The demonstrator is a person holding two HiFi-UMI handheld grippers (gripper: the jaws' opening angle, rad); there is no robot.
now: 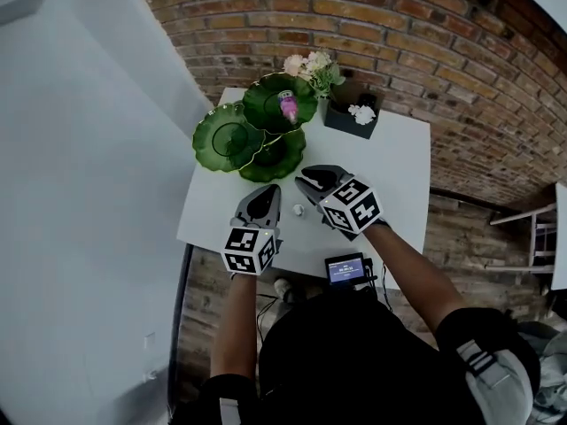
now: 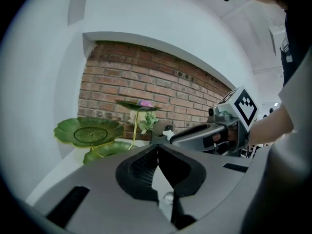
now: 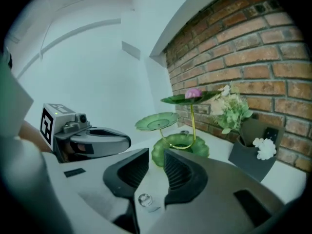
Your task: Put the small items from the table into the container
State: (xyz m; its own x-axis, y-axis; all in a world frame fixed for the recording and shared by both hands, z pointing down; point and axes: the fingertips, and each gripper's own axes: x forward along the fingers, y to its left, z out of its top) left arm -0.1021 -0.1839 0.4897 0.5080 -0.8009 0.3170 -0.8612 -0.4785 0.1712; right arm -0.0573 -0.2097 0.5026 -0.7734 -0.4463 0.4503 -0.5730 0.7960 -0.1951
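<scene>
A white counter (image 1: 399, 162) stands by a brick wall. At its back is a green stand (image 1: 257, 131) with three leaf dishes. The top dish (image 1: 266, 104) has a small pink thing (image 1: 288, 106) in it. The side dish (image 1: 227, 137) sits lower, to the left. The low dish (image 1: 275, 156) sits nearest the counter top. Next to the stand is a dark box (image 1: 341, 119) with white bits (image 1: 361, 113) in it. Some flowers (image 1: 312, 67) are just behind it.

A small clear bead (image 1: 298, 209) lies on the counter near the front. It is between the two tongs and well apart from the dishes. The left tongs (image 1: 264, 200) are together at the tips and hold nothing. The right tongs (image 1: 312, 182) are a little apart. The bead shows in the gap between them, down on the counter, and the pads do not touch it
</scene>
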